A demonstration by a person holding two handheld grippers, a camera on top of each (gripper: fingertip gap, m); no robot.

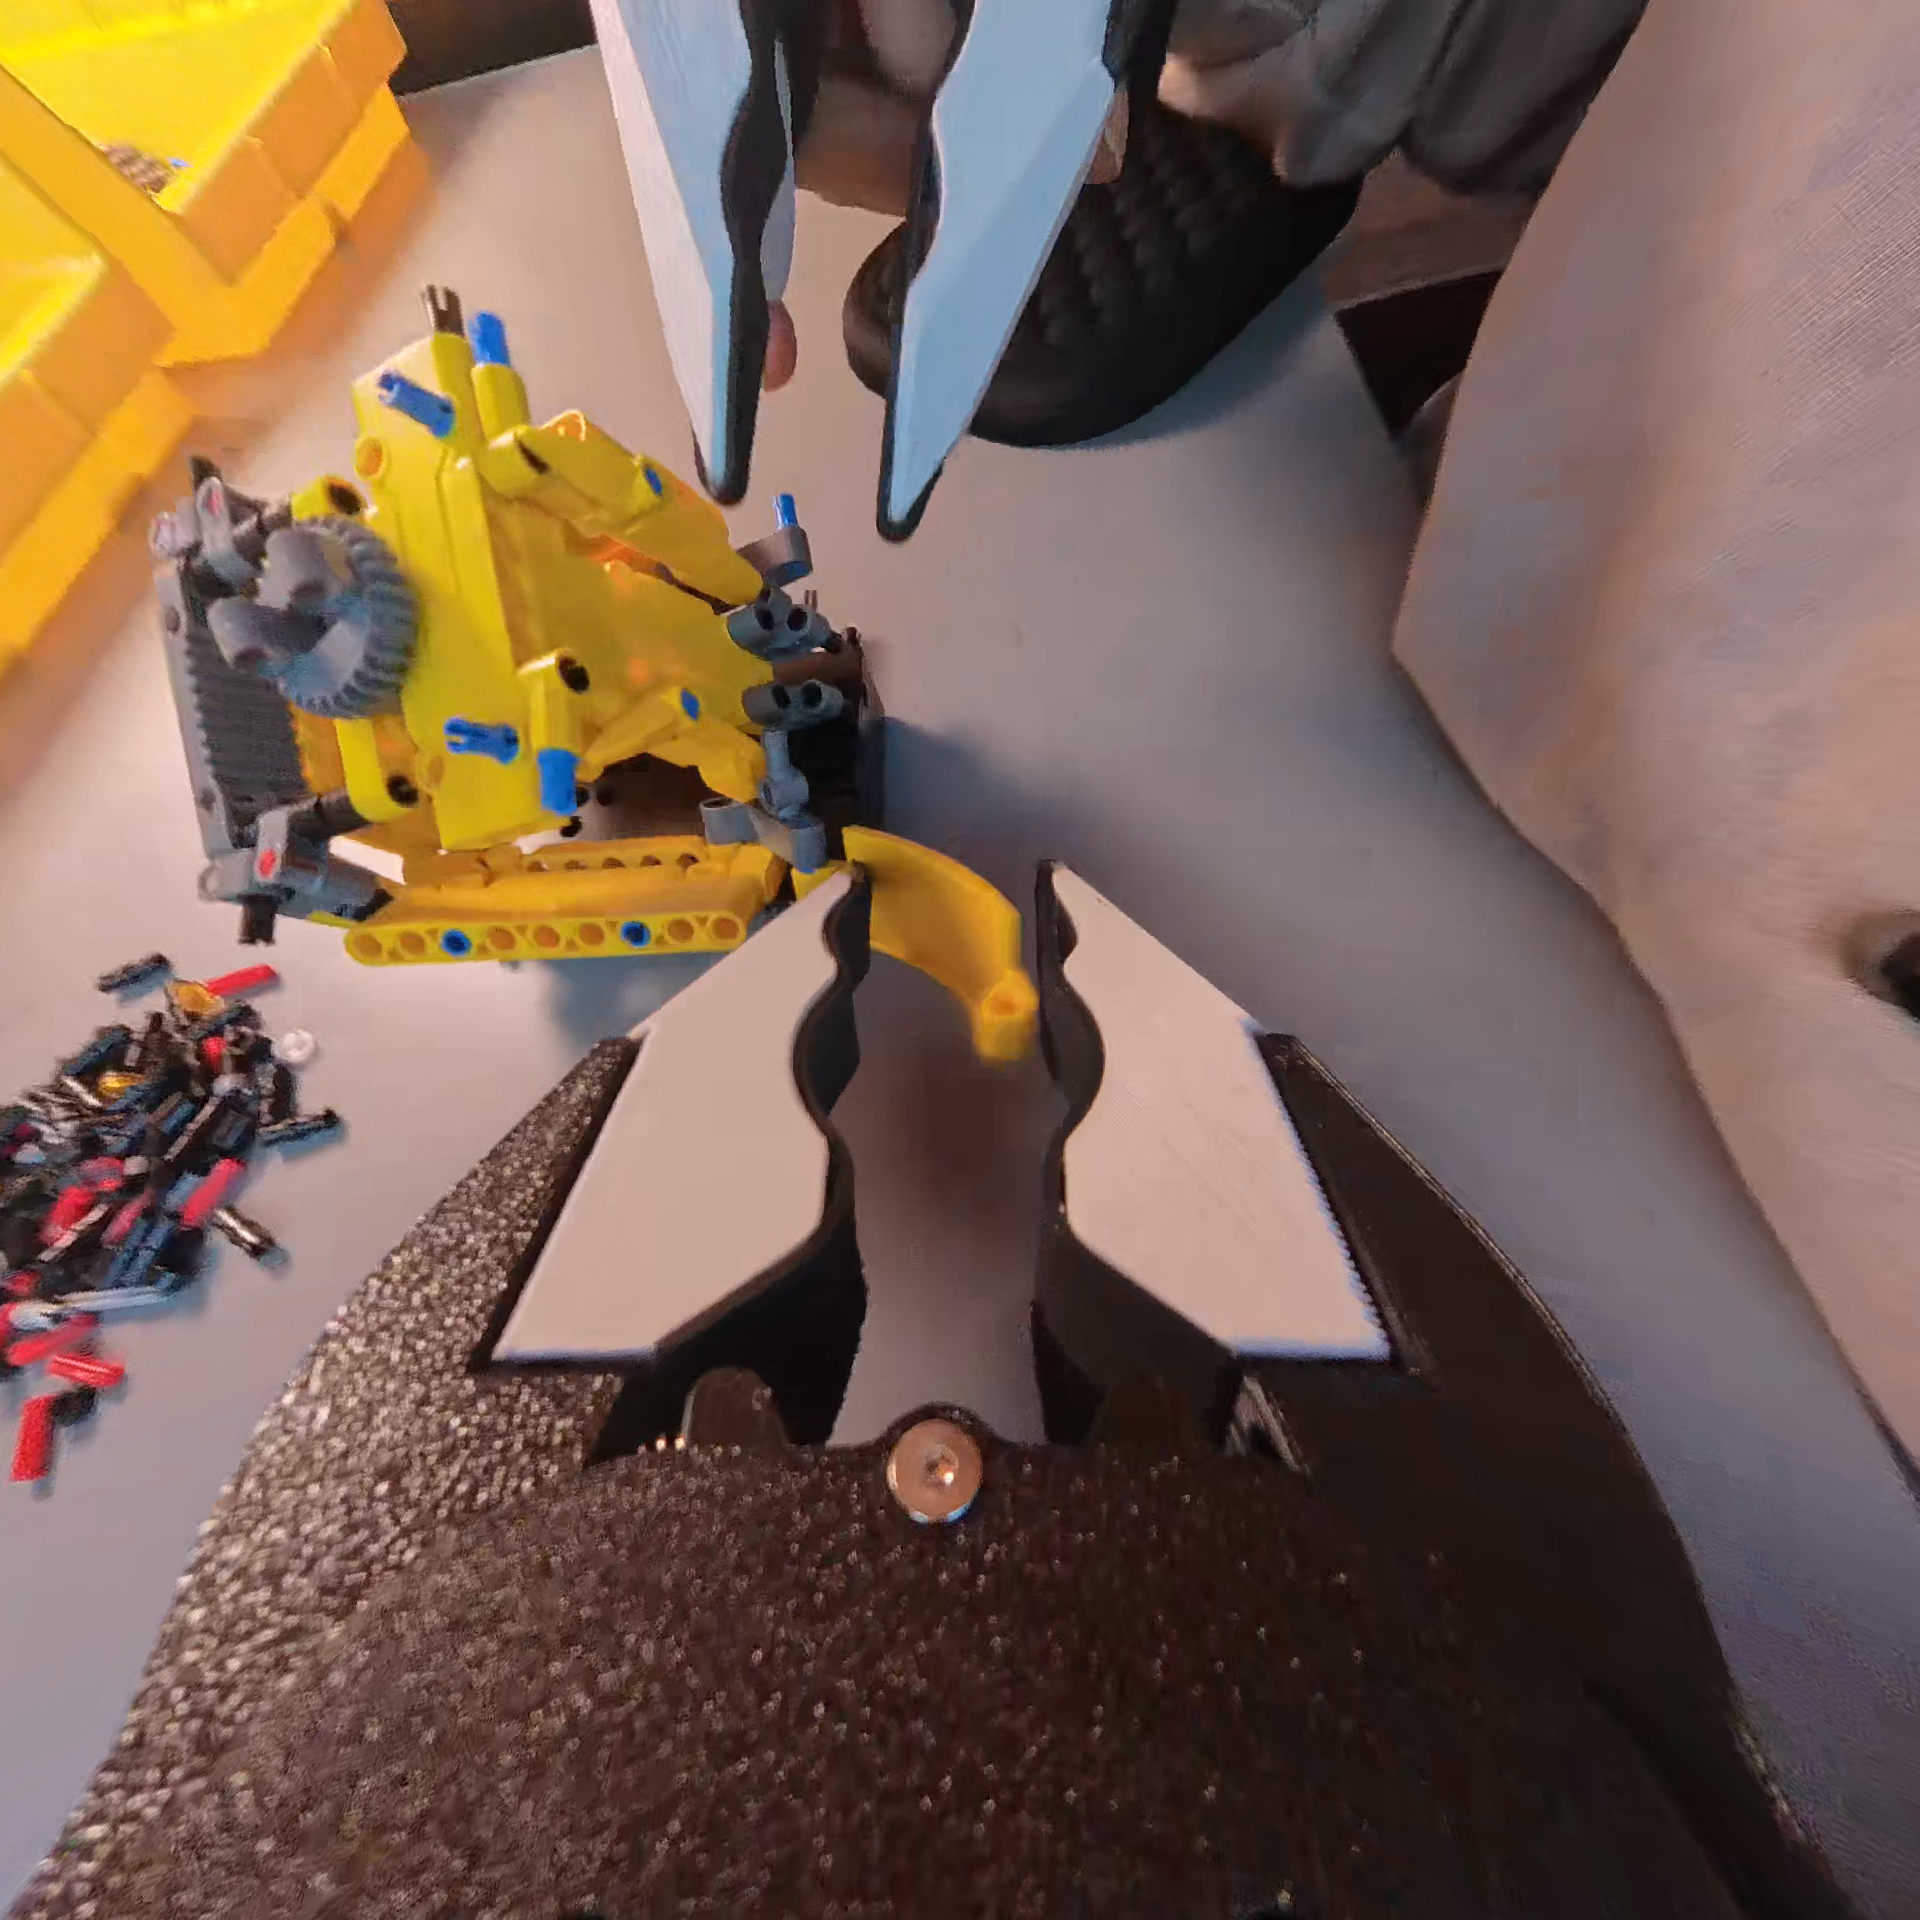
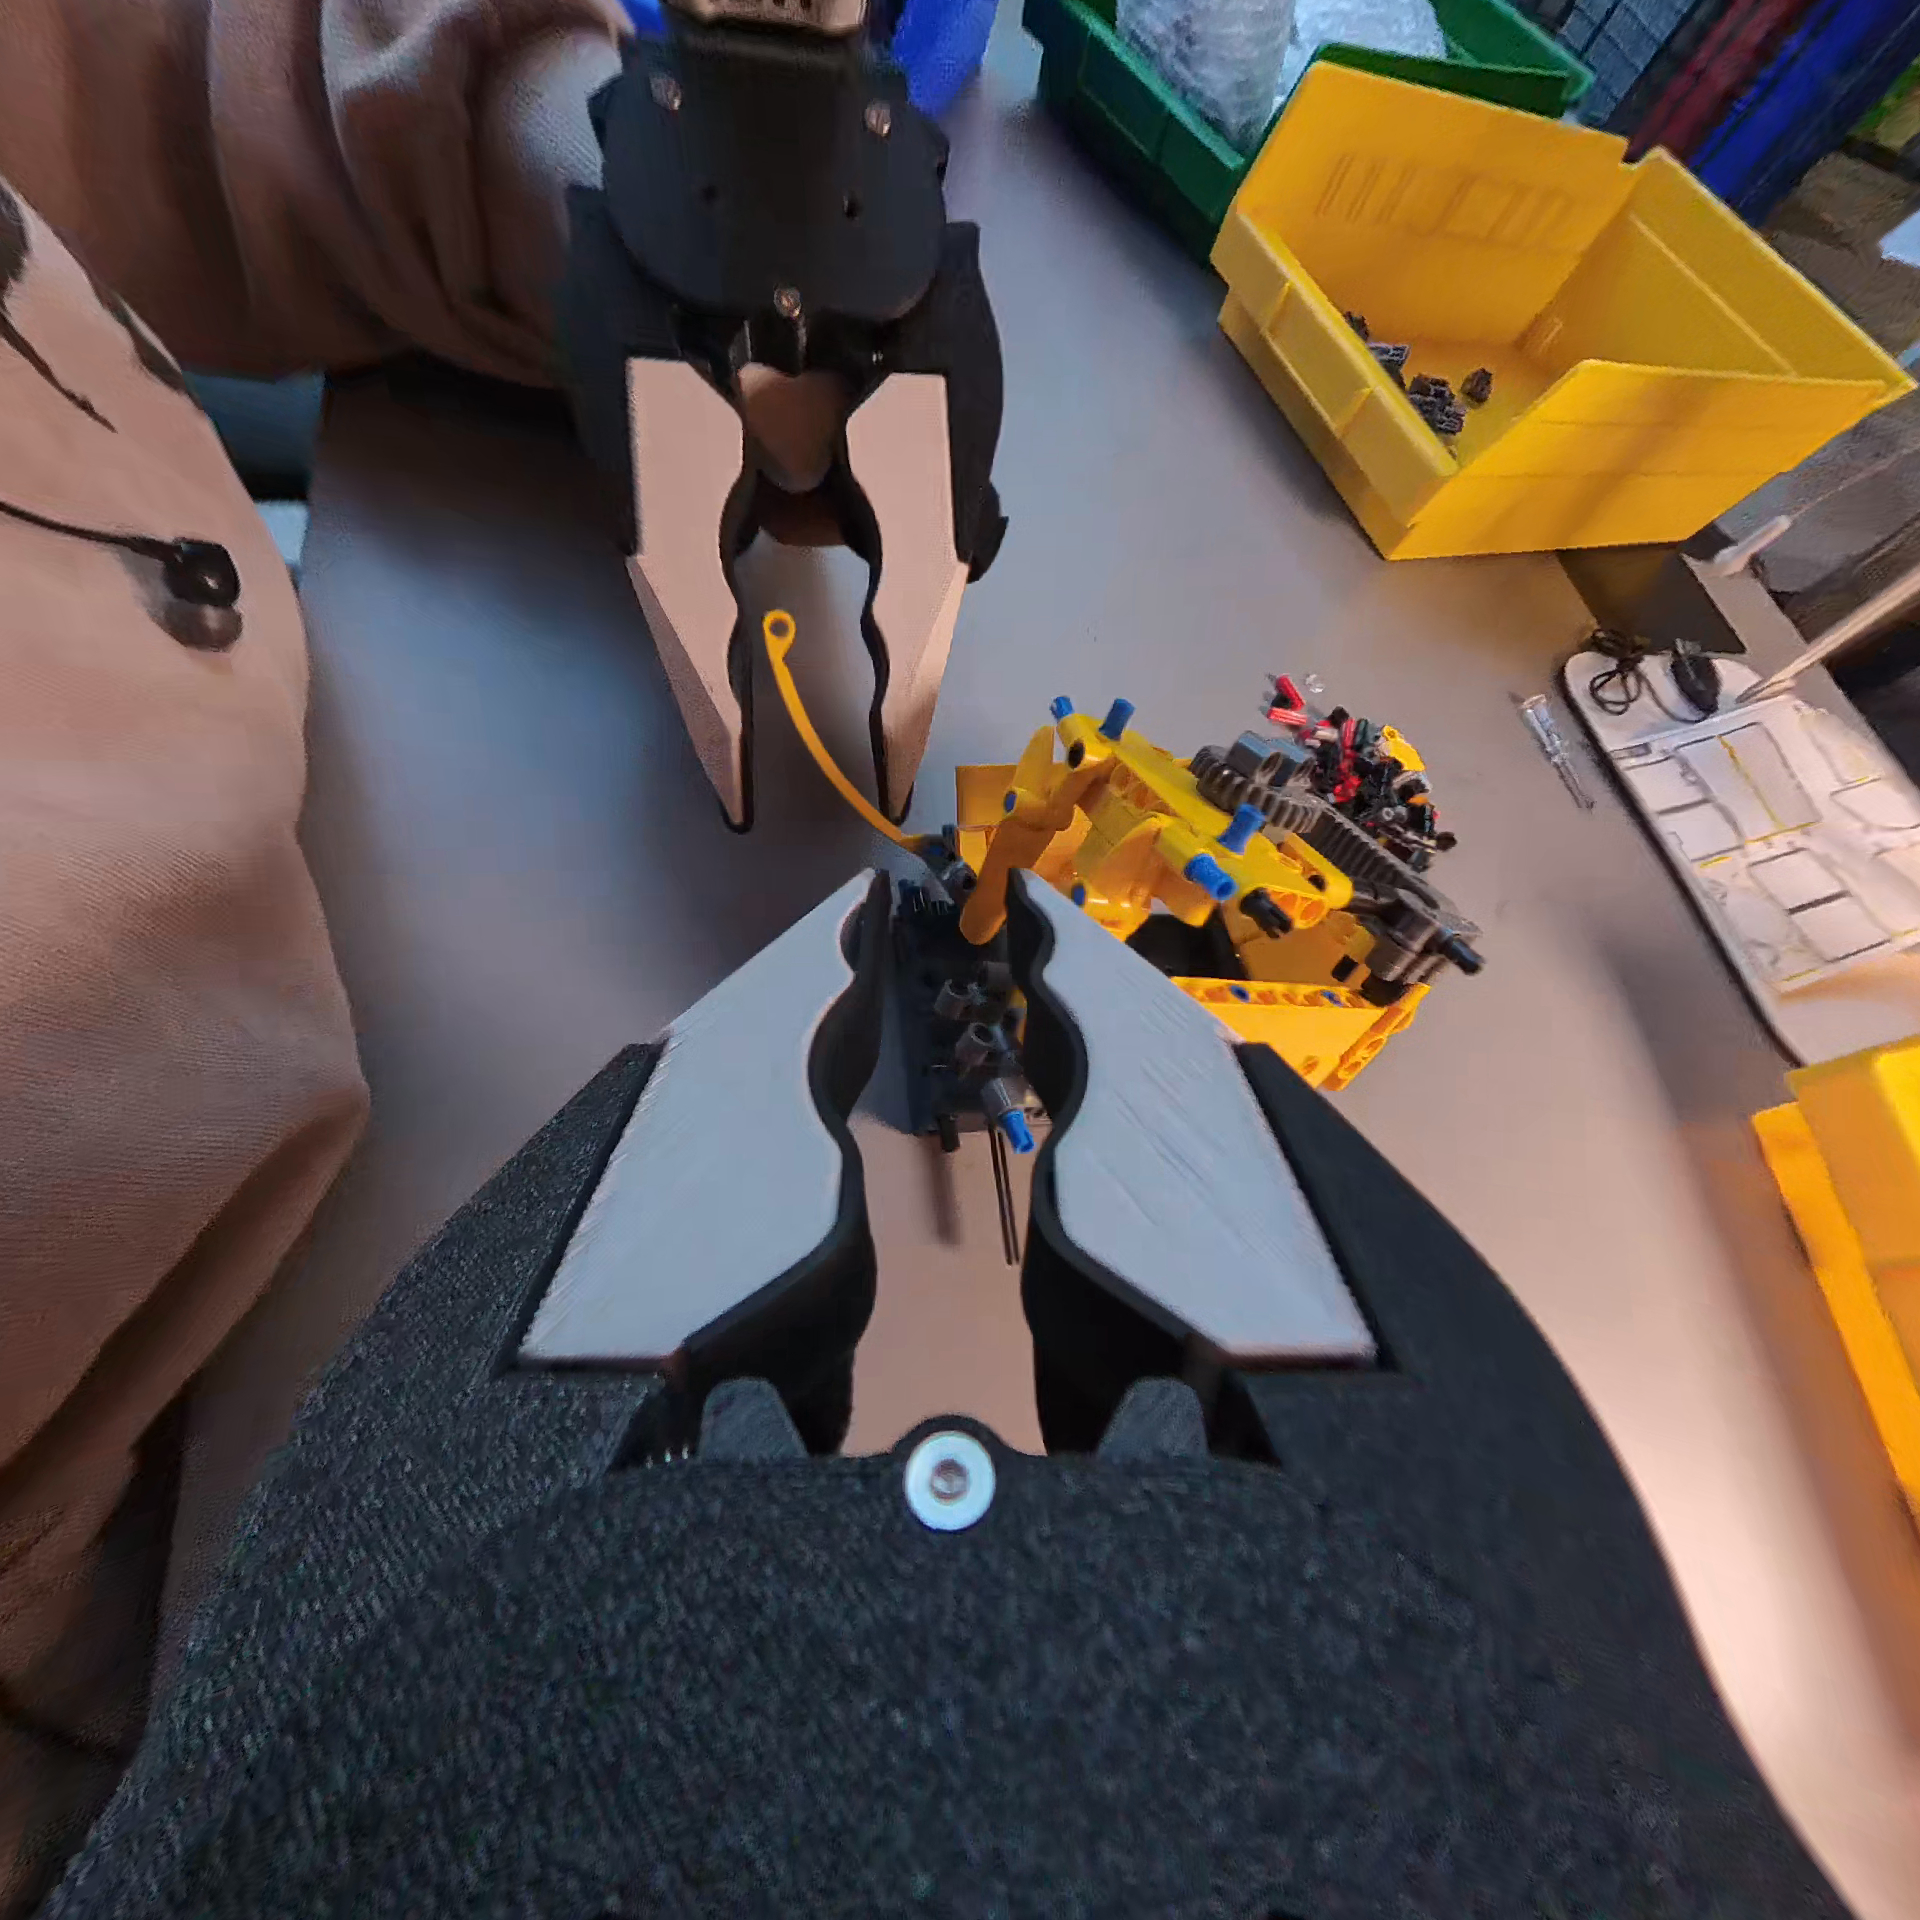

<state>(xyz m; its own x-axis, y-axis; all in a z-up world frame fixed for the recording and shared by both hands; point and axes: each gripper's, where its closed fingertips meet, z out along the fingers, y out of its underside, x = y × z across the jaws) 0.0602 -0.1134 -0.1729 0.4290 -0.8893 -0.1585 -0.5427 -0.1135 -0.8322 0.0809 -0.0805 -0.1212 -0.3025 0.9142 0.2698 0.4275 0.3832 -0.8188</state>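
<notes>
A yellow brick-built model [image 1: 499, 665] with grey gears and blue pins lies on the grey table [image 1: 1143, 727]. It also shows in the right wrist view [image 2: 1174, 831]. A thin curved yellow panel [image 1: 935, 925] sticks out from its near end. My left gripper [image 1: 951, 883] is open, with this panel between its fingers but not clamped; from the right wrist view the left gripper [image 2: 821, 816] straddles the panel [image 2: 821, 743]. My right gripper [image 2: 940, 883] is open, its fingers either side of the model's dark grey end [image 2: 951, 997]. In the left wrist view the right gripper [image 1: 810, 509] hovers at that end.
A pile of small red and black pieces [image 1: 114, 1164] lies left of the model. Yellow bins [image 2: 1538, 312] and a green bin [image 2: 1132, 114] stand at the table's far side. A white sheet [image 2: 1766, 831] lies at the right. A person's beige sleeve [image 2: 135, 831] borders the table. There is about 7 cm between the tips of the two grippers.
</notes>
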